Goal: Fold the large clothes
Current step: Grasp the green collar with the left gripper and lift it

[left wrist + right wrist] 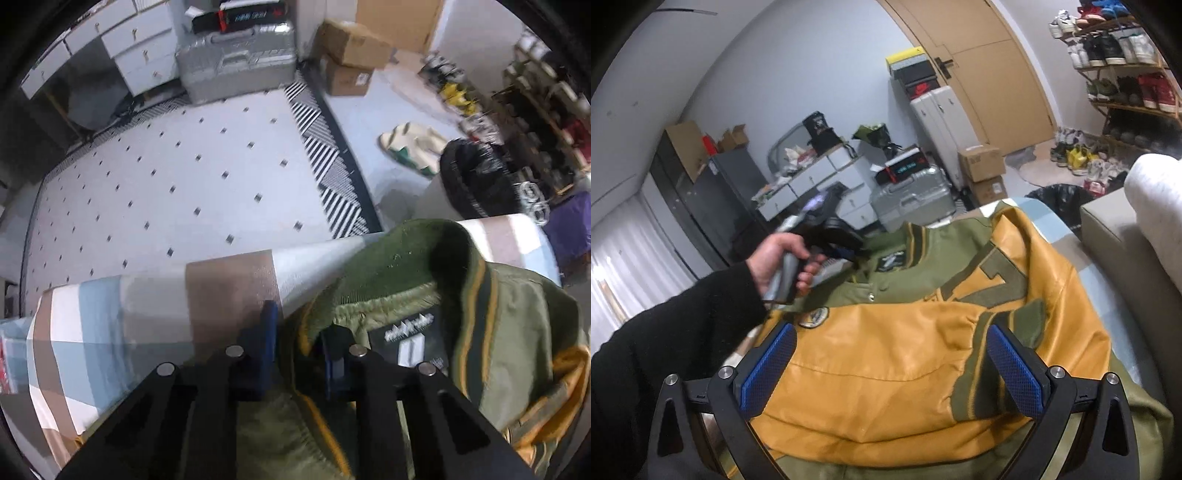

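Note:
A green varsity jacket [916, 280] with mustard-yellow leather sleeves [886, 369] lies on a checked bedsheet [147, 302], both sleeves folded across its front. In the left wrist view my left gripper [301, 347] is shut on the jacket's striped ribbed collar [399, 266], beside the black neck label [410, 339]. In the right wrist view my right gripper [892, 369] is open and empty, its blue pads [772, 365] spread just above the folded sleeves. The left gripper [846, 243] shows there too, held in a hand at the collar.
The bed's edge drops to a white dotted rug [184, 177]. A silver suitcase [236, 66], cardboard boxes [351, 48], slippers [410, 144] and a black bin [476, 177] stand on the floor. A grey sofa [1126, 236] is at the right, and shoe racks [1123, 70] are beyond it.

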The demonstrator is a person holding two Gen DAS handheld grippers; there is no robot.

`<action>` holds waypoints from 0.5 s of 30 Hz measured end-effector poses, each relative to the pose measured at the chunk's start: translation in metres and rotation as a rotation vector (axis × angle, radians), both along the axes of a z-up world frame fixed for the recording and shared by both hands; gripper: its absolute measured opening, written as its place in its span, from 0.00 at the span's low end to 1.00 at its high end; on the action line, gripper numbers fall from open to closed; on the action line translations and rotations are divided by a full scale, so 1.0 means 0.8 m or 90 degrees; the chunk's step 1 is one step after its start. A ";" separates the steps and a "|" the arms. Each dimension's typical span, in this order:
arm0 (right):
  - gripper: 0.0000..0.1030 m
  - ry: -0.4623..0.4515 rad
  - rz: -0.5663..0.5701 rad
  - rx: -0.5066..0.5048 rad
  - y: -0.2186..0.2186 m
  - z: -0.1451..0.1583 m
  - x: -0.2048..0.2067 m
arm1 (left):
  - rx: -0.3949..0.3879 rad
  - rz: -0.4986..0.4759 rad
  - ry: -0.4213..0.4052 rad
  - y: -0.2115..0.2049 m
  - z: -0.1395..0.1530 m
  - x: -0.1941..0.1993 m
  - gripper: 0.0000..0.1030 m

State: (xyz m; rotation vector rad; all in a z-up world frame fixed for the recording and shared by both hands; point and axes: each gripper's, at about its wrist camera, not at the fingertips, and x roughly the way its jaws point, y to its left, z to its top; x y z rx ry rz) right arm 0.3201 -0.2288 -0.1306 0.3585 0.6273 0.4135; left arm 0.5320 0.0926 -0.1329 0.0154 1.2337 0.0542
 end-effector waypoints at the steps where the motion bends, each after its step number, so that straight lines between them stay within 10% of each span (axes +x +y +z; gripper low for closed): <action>1: 1.00 0.002 0.003 -0.001 0.002 0.002 0.000 | 0.001 -0.011 -0.012 0.001 0.009 -0.009 0.11; 10: 1.00 0.042 0.014 -0.025 0.007 0.049 0.015 | 0.001 -0.105 -0.031 -0.021 0.034 -0.050 0.04; 15: 1.00 0.059 0.038 -0.093 0.036 0.084 0.080 | -0.029 0.002 -0.041 0.022 0.043 -0.037 0.21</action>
